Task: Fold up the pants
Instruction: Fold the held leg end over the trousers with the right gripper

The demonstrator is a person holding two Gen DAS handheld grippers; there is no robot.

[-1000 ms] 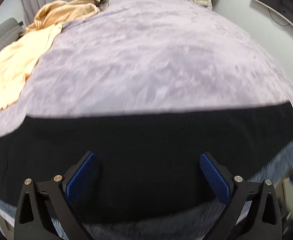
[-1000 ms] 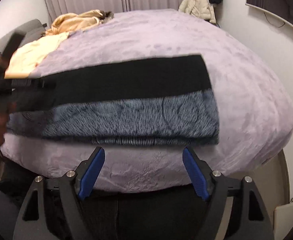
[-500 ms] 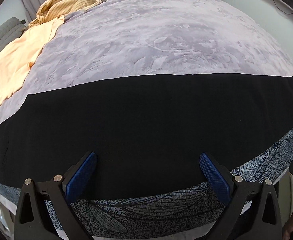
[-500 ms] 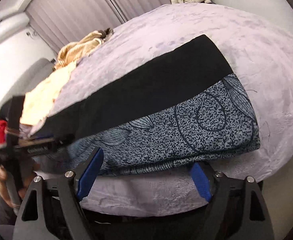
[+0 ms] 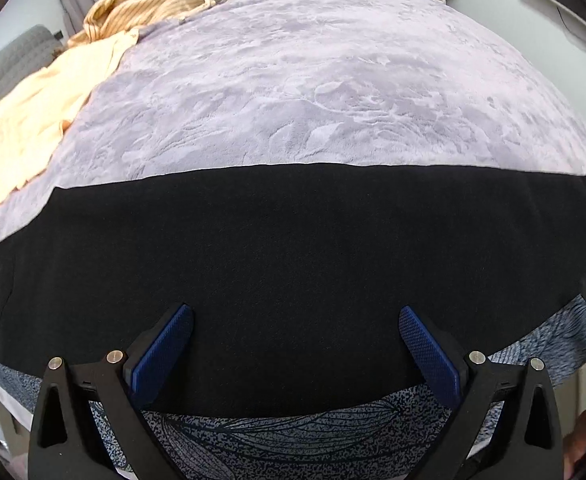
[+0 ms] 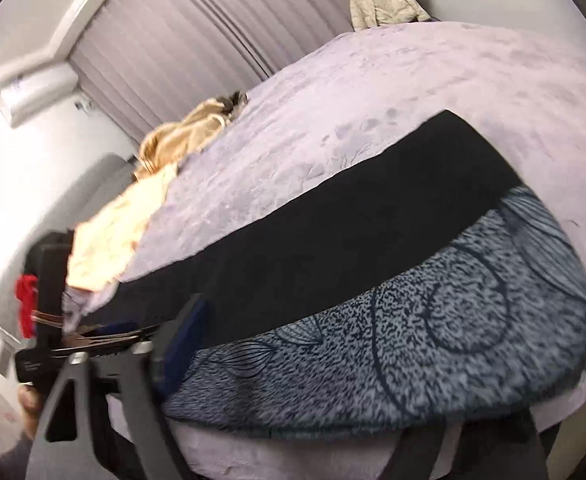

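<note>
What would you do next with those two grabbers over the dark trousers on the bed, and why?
Probably lower the left gripper a little and close it on the black pants. Its jaws stand open over the flat cloth, gripping nothing. The right gripper's jaws have just been closing around the patterned near edge, though its grip is unclear.

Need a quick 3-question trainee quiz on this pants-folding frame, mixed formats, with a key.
1. True or false: the left tongs are shut on the long black fabric pants.
2. Which lies along the pants' near edge? A) blue-grey leaf-patterned cloth B) red towel C) white pillow
3. Fill in: in the left wrist view, the peach and tan clothes sit at the far ____ side of the lilac plush bedspread.
Key: 1 false, they stand open; 2 A; 3 left.
</note>
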